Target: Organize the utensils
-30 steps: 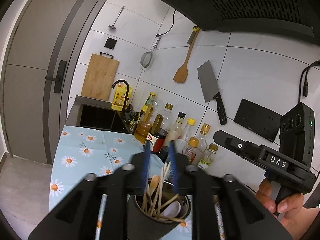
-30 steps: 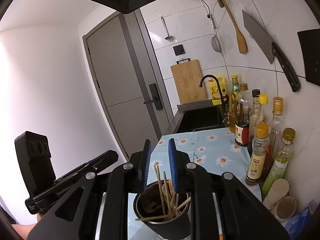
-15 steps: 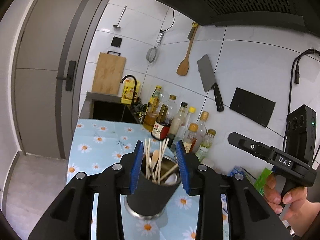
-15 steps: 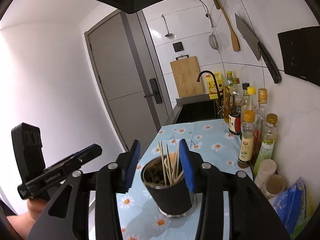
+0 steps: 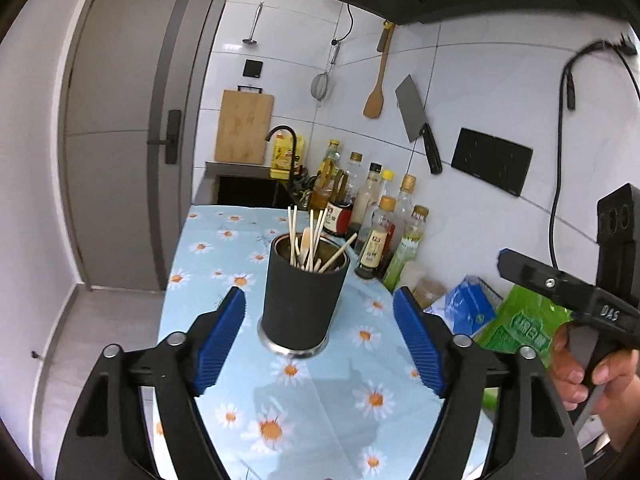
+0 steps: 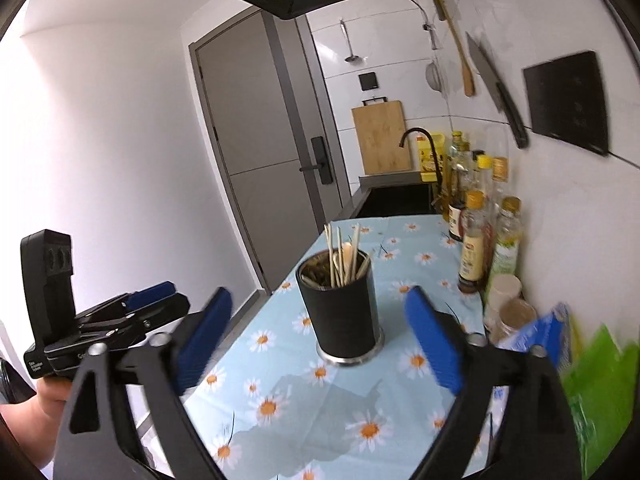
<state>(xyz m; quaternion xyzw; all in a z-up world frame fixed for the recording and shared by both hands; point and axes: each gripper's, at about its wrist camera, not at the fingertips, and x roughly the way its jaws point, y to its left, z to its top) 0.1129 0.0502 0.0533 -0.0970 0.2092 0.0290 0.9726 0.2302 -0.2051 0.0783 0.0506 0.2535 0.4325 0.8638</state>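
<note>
Holder released, both grippers opening

The holder [image 5: 302,300] with chopsticks [image 5: 312,240] stands upright on the cloth [image 5: 320,400]. Left gripper [image 5: 318,340] and right gripper [image 6: 320,338] jaws are opening, wide, clear of the holder, nothing gripped

The surface [image 5: 208,280] wears a pale blue cloth strewn with white daisies with orange hearts. On it the utensil holder [image 5: 303,300] is matt black with a silvery rim and base, and the chopsticks [image 5: 293,236] in it are pale wood. The left tongs [image 5: 320,338] and right tongs [image 6: 318,334] are black with ribbed blue pads; the cutting board [image 5: 244,127] is light brown, the packet [image 5: 524,326] bright green.
</note>
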